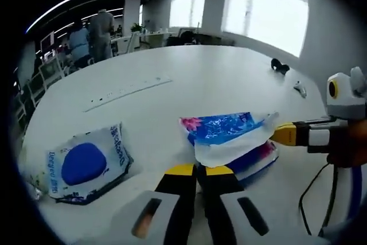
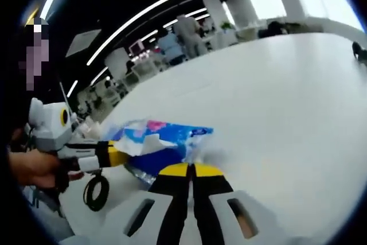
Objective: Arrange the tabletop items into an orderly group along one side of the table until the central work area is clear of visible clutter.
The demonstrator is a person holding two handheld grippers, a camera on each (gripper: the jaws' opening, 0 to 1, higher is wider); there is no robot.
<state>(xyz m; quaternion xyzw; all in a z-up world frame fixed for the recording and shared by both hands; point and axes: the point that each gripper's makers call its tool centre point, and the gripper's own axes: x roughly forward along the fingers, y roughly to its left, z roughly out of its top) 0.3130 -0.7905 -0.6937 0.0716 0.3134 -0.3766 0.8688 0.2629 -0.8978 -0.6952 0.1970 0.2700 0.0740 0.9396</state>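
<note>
A blue floral tissue pack (image 1: 221, 128) lies on the white table (image 1: 218, 78), with a white tissue (image 1: 229, 148) sticking out of it. My left gripper (image 1: 198, 168) is shut, its yellow tips right at the tissue's near edge; I cannot tell if it pinches the tissue. My right gripper (image 1: 277, 133) comes in from the right, touching the tissue's far corner. In the right gripper view the pack (image 2: 172, 136) lies just ahead of my shut right gripper (image 2: 192, 168), and the left gripper (image 2: 121, 154) meets the tissue (image 2: 146, 144). A white pack with a blue oval (image 1: 86, 164) lies left.
A long white strip (image 1: 129, 91) lies farther up the table. A black object (image 1: 280, 66) and a small white item (image 1: 300, 89) sit near the far right edge. Black cable (image 2: 96, 192) hangs by a hand (image 2: 31, 167). People (image 1: 92, 35) stand beyond the table.
</note>
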